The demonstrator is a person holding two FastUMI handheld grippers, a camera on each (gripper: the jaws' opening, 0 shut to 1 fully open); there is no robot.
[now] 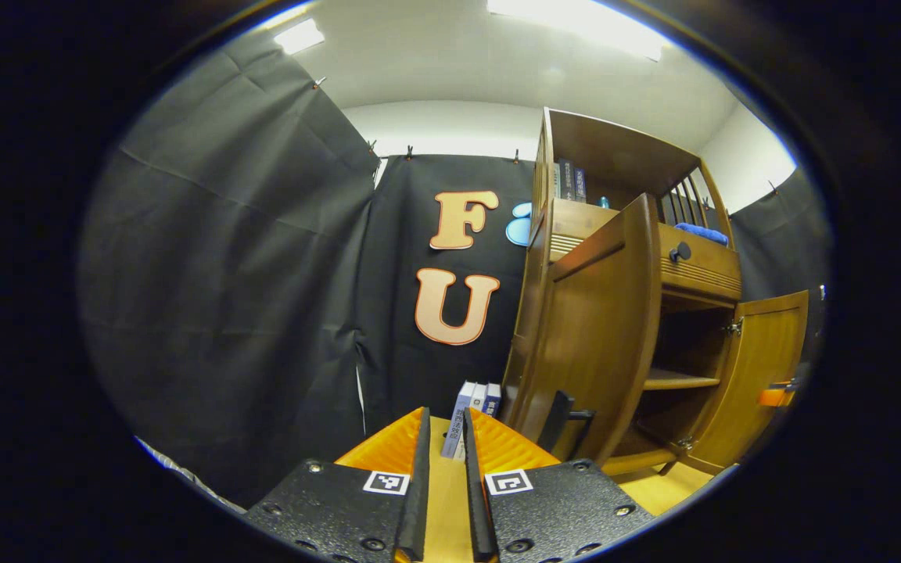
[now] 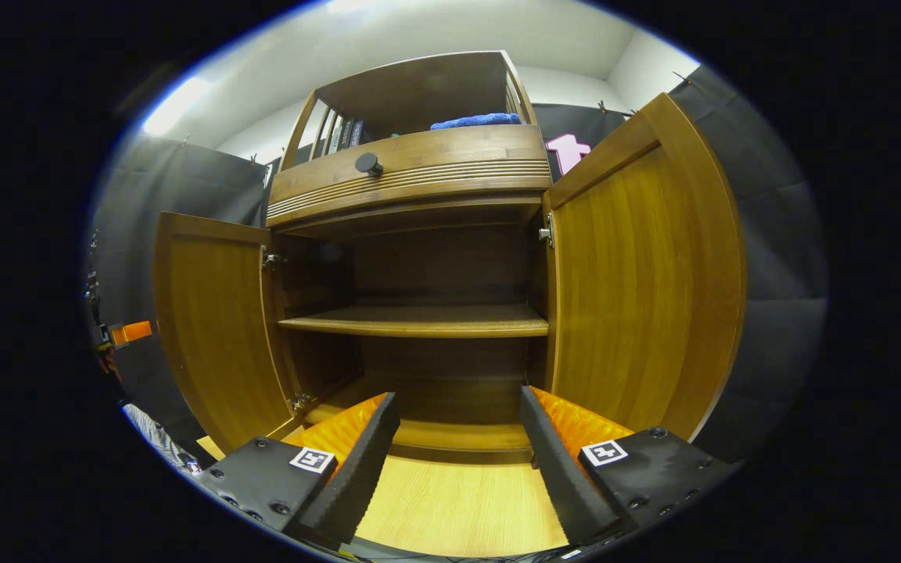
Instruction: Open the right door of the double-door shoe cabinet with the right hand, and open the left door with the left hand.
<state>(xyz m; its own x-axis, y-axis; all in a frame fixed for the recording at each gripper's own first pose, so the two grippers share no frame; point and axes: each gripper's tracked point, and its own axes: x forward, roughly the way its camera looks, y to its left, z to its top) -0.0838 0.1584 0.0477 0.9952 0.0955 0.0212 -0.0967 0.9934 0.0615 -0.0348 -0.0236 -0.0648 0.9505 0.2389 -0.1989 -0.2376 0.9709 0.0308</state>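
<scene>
We count one shoe cabinet with two doors — left door, right door. One knob, one blue cloth — three boxes beside it.

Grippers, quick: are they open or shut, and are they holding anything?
Left gripper: fingers nearly together with a narrow gap, holding nothing.
Right gripper: fingers wide apart, open, holding nothing, in front of the shoe cabinet.
</scene>
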